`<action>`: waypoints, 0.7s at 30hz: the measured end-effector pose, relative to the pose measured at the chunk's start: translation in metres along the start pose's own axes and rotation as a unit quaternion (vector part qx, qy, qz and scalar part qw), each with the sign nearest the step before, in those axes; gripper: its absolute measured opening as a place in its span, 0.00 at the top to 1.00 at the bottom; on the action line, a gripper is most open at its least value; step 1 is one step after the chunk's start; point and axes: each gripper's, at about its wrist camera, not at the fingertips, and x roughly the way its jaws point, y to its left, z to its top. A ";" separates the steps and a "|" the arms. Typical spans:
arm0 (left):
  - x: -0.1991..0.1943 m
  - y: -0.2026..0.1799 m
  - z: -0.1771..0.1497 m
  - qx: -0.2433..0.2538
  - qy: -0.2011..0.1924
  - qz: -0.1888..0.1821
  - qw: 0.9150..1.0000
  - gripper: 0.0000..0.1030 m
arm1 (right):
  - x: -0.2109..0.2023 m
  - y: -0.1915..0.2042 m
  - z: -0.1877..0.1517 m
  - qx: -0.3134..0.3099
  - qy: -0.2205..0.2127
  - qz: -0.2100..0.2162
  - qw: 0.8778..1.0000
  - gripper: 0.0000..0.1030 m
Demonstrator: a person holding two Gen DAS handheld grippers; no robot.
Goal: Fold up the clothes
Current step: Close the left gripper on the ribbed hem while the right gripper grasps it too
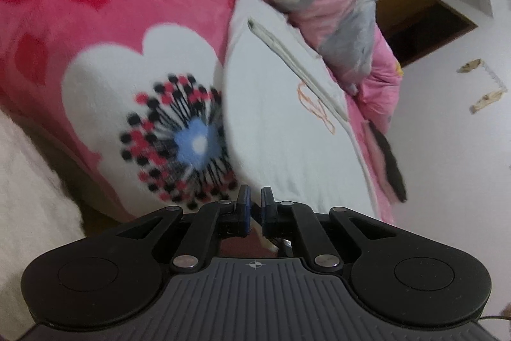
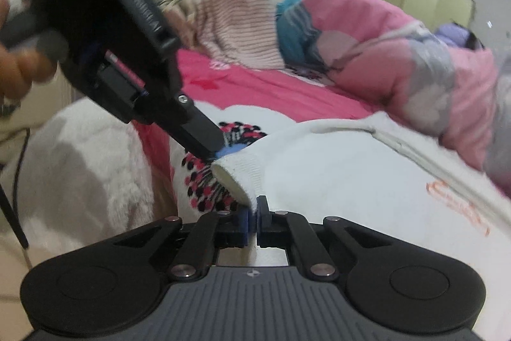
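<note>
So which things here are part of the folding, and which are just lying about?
In the job:
white garment
right gripper, shut on its cuff
left gripper, at the cuff

Lying about:
pink floral blanket
pink-grey quilt
striped cloth

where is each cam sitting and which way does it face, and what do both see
Left wrist: sits on the left hand-held gripper, looking forward and down along its nearly closed fingers at the white garment on the pink flower blanket; no hand shows.
Right wrist: sits on the right hand-held gripper, facing the garment's ribbed cuff, which its fingers pinch; the left hand-held gripper and the person's fingers on it show at upper left.
Shared: white garment, flower blanket, rumpled pink-grey quilt.
</note>
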 end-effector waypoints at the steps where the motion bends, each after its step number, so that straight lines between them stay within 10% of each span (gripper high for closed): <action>1: 0.000 -0.001 0.001 0.006 -0.004 0.006 1.000 0.94 | -0.001 -0.002 0.000 0.007 -0.001 0.001 1.000 0.97; 10: 0.024 -0.005 0.009 0.018 0.018 0.040 0.999 0.69 | -0.001 -0.002 -0.004 0.013 -0.002 0.004 1.000 0.97; 21: 0.048 0.003 0.018 -0.039 0.044 -0.014 0.998 0.65 | -0.006 -0.002 -0.006 0.016 -0.016 0.006 1.000 0.97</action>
